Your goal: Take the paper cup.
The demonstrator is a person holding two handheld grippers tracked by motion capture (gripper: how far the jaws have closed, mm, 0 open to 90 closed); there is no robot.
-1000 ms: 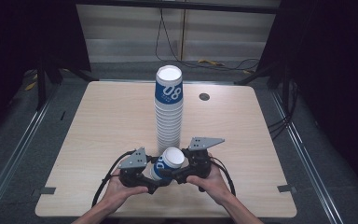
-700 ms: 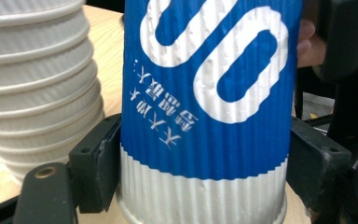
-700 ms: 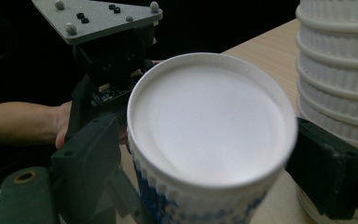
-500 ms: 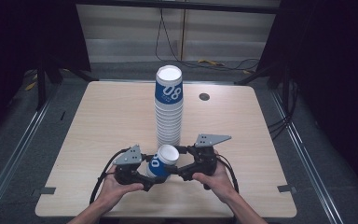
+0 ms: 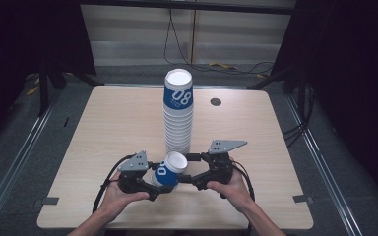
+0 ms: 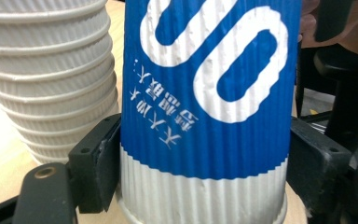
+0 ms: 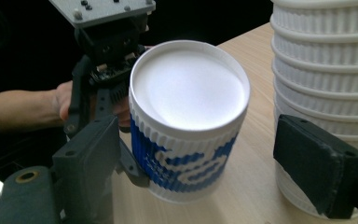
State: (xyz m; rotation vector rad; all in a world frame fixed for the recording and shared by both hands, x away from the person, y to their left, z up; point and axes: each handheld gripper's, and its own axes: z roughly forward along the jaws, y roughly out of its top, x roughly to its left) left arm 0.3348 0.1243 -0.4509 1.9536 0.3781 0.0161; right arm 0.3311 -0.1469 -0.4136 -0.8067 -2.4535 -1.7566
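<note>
Left gripper [image 5: 153,186]: closed on the loose cup [image 5: 169,170] at the near middle of the table [image 5: 103,128]; in the left gripper view both pads press the ribbed wall of the cup [image 6: 205,116] low on its sides.
Loose cup: upside down, white base up and tilted, lifted just in front of the tall stack [image 5: 178,113]; since a second ago it has come a little nearer the person and leans more to the right.
Right gripper [image 5: 193,169]: jaws wide, holding nothing; they have just been closing slightly, with the cup [image 7: 189,116] between them but neither pad touching it.
Change: the two grippers have drawn closer to the near edge together, cup between them.
Meaning: this looks like a handover or a regrip before the cup goes onto the stack; the right jaws still need to close.
Tall stack: upright at mid-table, just beyond the grippers, untouched.
</note>
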